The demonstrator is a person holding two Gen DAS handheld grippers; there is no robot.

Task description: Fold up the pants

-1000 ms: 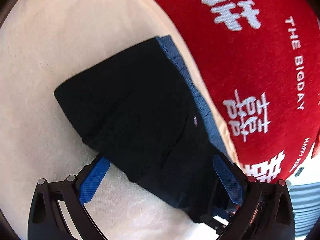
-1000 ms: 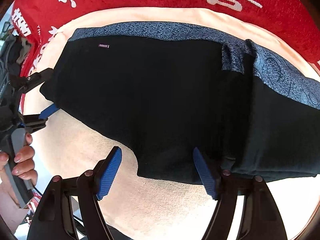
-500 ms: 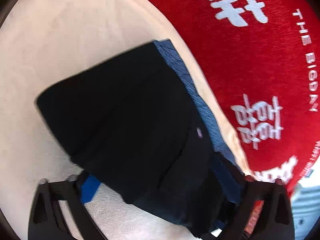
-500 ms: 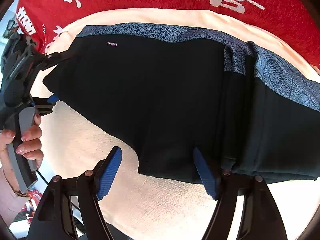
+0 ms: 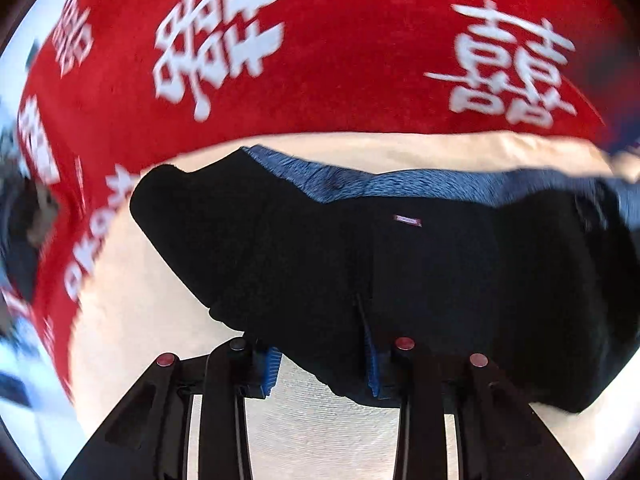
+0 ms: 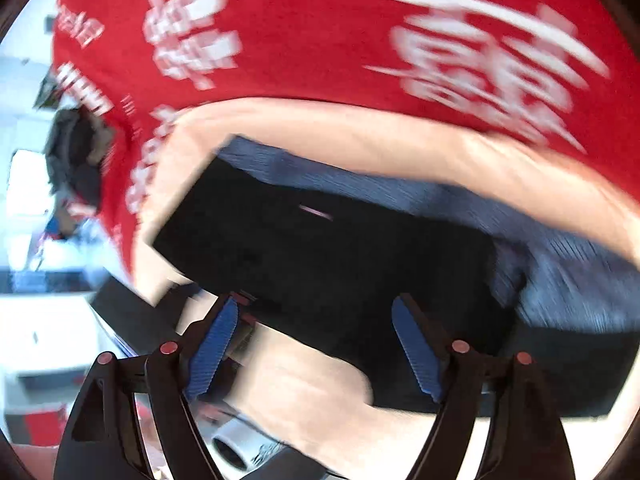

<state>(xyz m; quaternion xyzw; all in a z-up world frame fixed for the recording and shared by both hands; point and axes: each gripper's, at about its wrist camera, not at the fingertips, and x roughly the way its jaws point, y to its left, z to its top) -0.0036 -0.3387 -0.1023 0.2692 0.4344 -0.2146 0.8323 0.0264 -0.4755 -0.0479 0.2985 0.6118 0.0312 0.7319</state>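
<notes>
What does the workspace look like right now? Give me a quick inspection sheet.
Surface: cream pad on a red cloth with white characters.
Job's things: black pants, blue-grey waistband at the far edge, partly folded.
Clutter: nothing seen on the pad.
Grippers: left gripper jaws narrowed onto the pants' near edge; right gripper jaws wide open at that edge; view blurred.
Cables: nothing seen.
Surroundings: blurred objects past the left edge of the cloth, unidentifiable.
</notes>
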